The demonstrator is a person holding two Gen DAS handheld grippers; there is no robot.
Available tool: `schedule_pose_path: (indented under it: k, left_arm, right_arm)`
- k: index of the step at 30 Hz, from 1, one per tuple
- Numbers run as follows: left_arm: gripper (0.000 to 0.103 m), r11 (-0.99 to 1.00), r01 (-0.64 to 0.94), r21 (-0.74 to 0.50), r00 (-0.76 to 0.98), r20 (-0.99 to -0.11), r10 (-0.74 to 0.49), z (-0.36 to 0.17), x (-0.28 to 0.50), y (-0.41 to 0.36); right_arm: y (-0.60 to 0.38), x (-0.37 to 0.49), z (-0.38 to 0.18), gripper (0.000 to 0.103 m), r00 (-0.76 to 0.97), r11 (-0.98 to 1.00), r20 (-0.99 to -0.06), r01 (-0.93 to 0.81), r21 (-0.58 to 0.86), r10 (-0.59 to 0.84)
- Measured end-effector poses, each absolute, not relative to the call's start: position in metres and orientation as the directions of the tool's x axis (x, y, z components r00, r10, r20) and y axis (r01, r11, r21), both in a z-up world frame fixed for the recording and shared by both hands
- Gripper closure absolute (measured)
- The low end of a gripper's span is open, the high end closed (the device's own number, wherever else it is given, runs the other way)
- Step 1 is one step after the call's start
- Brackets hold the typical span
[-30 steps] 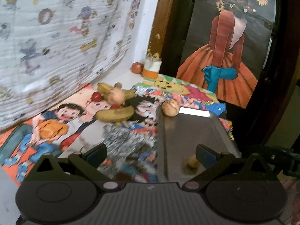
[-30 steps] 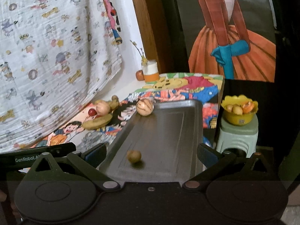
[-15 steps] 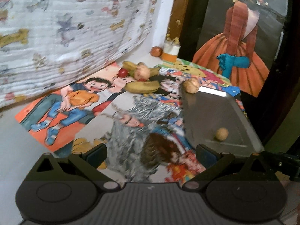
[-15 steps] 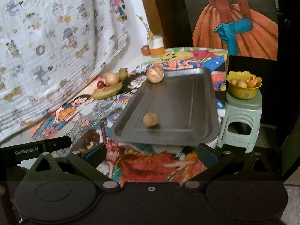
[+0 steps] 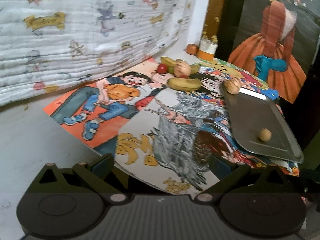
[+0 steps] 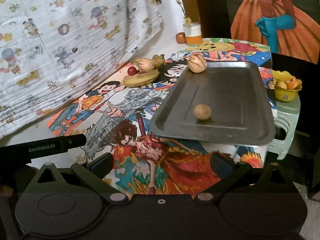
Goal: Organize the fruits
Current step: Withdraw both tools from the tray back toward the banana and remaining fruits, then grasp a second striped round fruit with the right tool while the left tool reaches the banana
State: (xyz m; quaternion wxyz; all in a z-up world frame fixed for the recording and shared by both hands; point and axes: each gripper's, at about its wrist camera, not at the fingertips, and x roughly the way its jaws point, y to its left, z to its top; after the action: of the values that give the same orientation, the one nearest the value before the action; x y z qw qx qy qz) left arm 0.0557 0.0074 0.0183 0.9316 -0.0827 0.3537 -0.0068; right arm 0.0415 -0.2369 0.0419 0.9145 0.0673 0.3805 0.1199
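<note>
A dark metal tray [image 6: 226,92] [image 5: 254,116] lies on the right of a table covered in cartoon posters. One small round tan fruit [image 6: 202,111] [image 5: 265,134] rests near the tray's front. A striped round fruit [image 6: 197,63] [image 5: 232,85] sits at its far left corner. Farther left lie a banana [image 6: 141,78] [image 5: 184,84], a second striped fruit [image 6: 145,64] [image 5: 181,69], a red cherry-like fruit [image 6: 132,71] [image 5: 162,68] and another banana [image 5: 169,61]. My left gripper [image 5: 161,165] and right gripper [image 6: 161,165] are both open and empty, held back off the table's near edge.
A patterned white cloth [image 6: 60,30] hangs along the left. A jar [image 6: 193,33] and a reddish fruit [image 6: 180,38] stand at the far corner. A yellow bowl of fruit [image 6: 286,89] sits on a green stool [image 6: 286,124] right of the table. The left gripper's body [image 6: 46,147] shows at left.
Both grippers have pulled back and away from the tray, which now sits farther off; more of the table front shows. The fruits have not moved.
</note>
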Motion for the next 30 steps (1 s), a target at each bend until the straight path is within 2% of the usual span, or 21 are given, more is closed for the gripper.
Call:
schedule_pose_path:
  k: [11, 22, 30]
  left_arm:
    - [0.000, 0.986, -0.031, -0.167, 0.775, -0.627, -0.081, 0.022, 0.083, 0.034]
    - [0.000, 0.985, 0.135, -0.107, 0.826, -0.538, -0.172, 0.044, 0.126, 0.034]
    - [0.000, 0.975, 0.204, -0.082, 0.807, -0.550, -0.215, 0.037, 0.171, 0.028]
  right_arm:
    - [-0.228, 0.096, 0.061, 0.001, 0.672, 0.953, -0.676, -0.200, 0.228, 0.303]
    - [-0.212, 0.182, 0.095, 0.001, 0.640, 0.923, -0.666, -0.280, 0.263, 0.384]
    - [-0.201, 0.269, 0.108, 0.001, 0.603, 0.923, -0.700, -0.286, 0.258, 0.383]
